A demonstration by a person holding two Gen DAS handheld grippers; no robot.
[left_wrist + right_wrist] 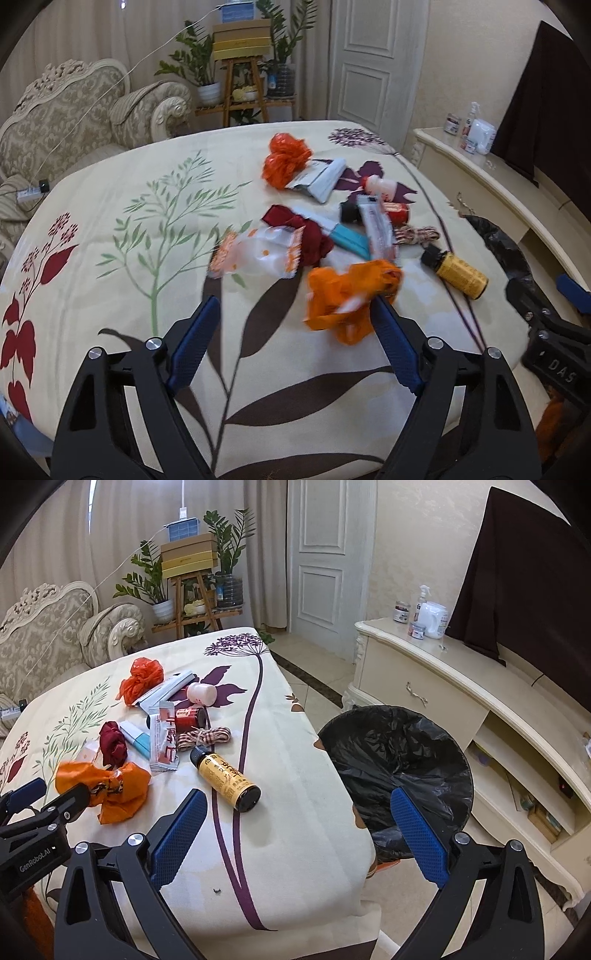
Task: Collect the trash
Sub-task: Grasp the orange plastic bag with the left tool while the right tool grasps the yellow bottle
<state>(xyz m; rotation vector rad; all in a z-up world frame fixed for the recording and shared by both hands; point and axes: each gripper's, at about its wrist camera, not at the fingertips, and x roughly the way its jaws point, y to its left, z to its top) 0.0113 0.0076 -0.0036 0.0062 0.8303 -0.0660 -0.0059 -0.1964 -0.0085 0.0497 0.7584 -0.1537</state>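
Note:
Trash lies scattered on a floral tablecloth [110, 280]: an orange wrapper [347, 295], a clear orange-edged packet [258, 254], a dark red bag [295, 229], a yellow bottle [458, 271], a red-orange bag [284, 158]. My left gripper [295, 310] is open above the cloth; its right finger [391, 332] touches the orange wrapper. My right gripper [299, 808] is open over the table's right edge, beside the black-lined bin [399, 768]. The yellow bottle [229, 779] lies just ahead of its left finger.
A cream sideboard [461, 686] with bottles stands right of the bin. A sofa [74, 110] and a plant stand [240, 74] are behind the table. A white sachet [164, 738], string [205, 736] and small bottles lie mid-table.

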